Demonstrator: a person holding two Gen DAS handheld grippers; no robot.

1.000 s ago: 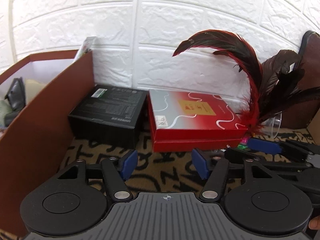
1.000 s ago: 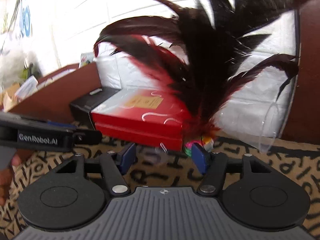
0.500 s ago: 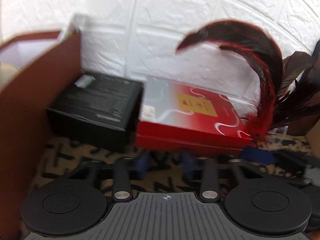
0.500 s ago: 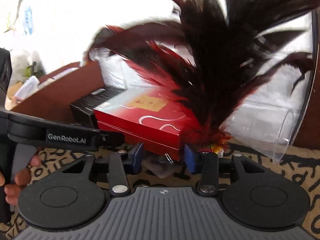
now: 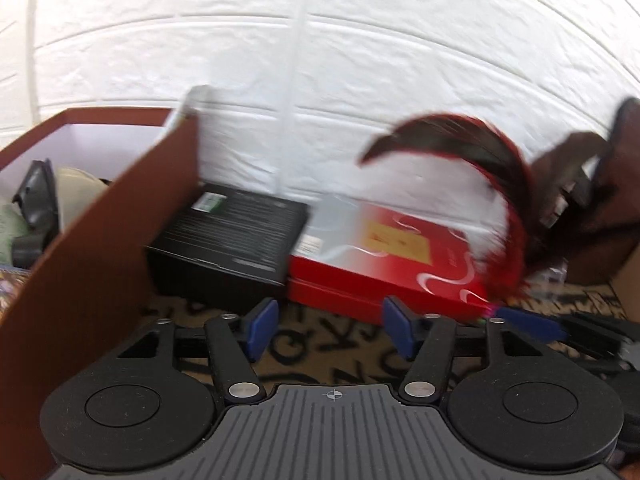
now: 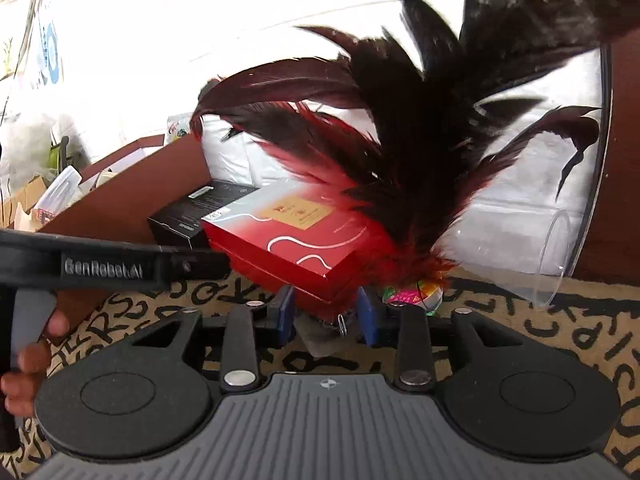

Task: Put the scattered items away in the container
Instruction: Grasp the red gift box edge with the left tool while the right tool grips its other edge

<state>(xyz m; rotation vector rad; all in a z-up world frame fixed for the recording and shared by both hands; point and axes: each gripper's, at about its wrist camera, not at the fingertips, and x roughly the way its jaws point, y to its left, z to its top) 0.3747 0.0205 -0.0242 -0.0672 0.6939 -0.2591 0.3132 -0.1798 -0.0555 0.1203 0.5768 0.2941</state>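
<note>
Here, the right gripper (image 6: pixel 326 314) clamps the glossy black-and-red feather toy (image 6: pixel 400 168) by its base at frame centre. The left gripper (image 5: pixel 328 326) gapes empty over the letter-patterned mat (image 5: pixel 320 350).

One black box (image 5: pixel 228 236), one red box (image 5: pixel 384 256), one feather toy (image 6: pixel 400 184).

Left wrist view smeared by motion blur: feather toy (image 5: pixel 492 184) at 2 o'clock only a dark-red arc, its base indistinct. Label print on black box (image 5: pixel 232 236) and red box (image 5: pixel 384 256) unreadable. Brown container (image 5: pixel 92 264) at 9 o'clock cut by left edge; contents inside partly hidden behind its wall.

Right wrist view: feather tips run off the top edge at 1 o'clock. What the right gripper (image 6: pixel 326 314) pinches is half hidden by its pads; contact uncertain. Left gripper (image 6: pixel 108 266) cut at 9 o'clock, fingertips hidden.
</note>
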